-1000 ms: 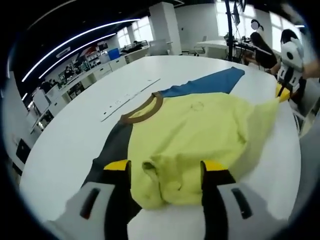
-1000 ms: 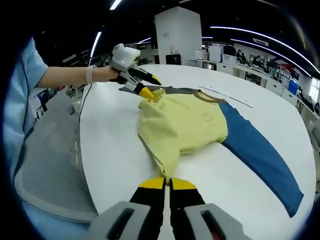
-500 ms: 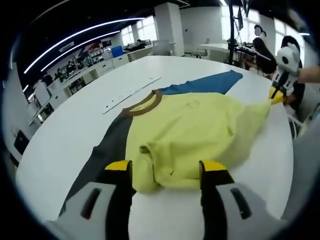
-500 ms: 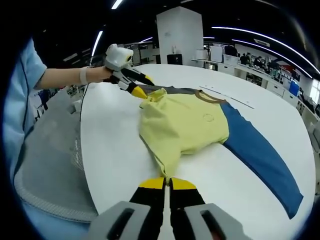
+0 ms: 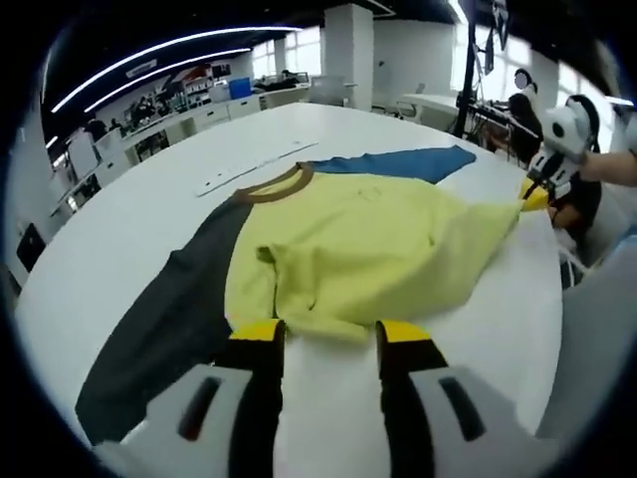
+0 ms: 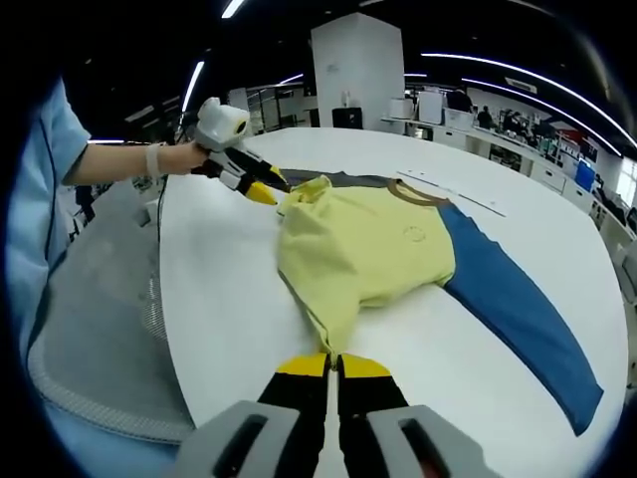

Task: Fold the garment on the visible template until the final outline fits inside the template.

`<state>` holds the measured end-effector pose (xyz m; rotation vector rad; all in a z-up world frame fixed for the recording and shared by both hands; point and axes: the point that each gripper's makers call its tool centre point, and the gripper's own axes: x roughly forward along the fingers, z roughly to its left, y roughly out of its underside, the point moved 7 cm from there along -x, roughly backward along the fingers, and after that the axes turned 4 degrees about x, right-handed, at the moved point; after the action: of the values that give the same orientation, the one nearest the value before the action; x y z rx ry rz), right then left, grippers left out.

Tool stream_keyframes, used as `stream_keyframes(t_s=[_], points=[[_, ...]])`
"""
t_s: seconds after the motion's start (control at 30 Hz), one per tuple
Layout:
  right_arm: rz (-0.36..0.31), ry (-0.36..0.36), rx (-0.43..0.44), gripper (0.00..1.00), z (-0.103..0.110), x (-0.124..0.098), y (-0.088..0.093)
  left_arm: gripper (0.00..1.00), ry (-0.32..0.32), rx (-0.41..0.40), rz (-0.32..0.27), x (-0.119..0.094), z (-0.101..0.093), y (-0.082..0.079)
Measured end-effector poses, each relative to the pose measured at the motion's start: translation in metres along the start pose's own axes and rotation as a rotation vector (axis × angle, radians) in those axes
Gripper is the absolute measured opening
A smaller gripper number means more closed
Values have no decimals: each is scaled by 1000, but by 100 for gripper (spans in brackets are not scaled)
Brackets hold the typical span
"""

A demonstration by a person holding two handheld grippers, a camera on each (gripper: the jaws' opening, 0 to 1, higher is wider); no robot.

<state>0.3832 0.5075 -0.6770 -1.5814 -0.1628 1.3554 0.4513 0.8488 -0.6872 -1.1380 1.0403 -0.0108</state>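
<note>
A yellow shirt point(image 5: 368, 239) point(image 6: 368, 244) with a brown collar lies spread on the white table point(image 5: 119, 219). Its dark grey sleeve point(image 5: 159, 329) stretches one way and its blue sleeve point(image 6: 518, 309) the other. My left gripper point(image 5: 331, 334) is open, its yellow tips just short of the bunched hem and holding nothing. In the right gripper view the left gripper point(image 6: 261, 189) hovers beside that hem corner. My right gripper point(image 6: 333, 365) is shut on the opposite hem corner, pulling it into a point. It also appears at the far right of the left gripper view, my right gripper point(image 5: 532, 191).
A pale strip point(image 5: 254, 164) point(image 6: 448, 191) lies on the table beyond the collar. A person's light blue sleeve point(image 6: 40, 199) and a grey mesh chair point(image 6: 100, 319) sit at the table's near edge. Desks, a white pillar point(image 6: 358, 70) and seated people point(image 5: 523, 100) stand further off.
My left gripper has drawn back from the bunched hem corner, which now lies flatter on the table. The right gripper still holds its corner in the same place.
</note>
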Motion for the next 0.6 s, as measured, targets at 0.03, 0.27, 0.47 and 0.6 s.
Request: stream_keyframes(t_s=[0.03,0.27,0.47,0.6], points=[[1,0,0,0,0,0,0,29,3,-7,6,1,-2,2],[8,-3,-17,0,3,0,0,19,11,-73,20,4,-6,9],[14,-1,-23,0,2,1,0,16,18,-141,8,7,-6,9],[13,-2,-23,0,2,1,0,12,31,-204,2,11,-7,12]])
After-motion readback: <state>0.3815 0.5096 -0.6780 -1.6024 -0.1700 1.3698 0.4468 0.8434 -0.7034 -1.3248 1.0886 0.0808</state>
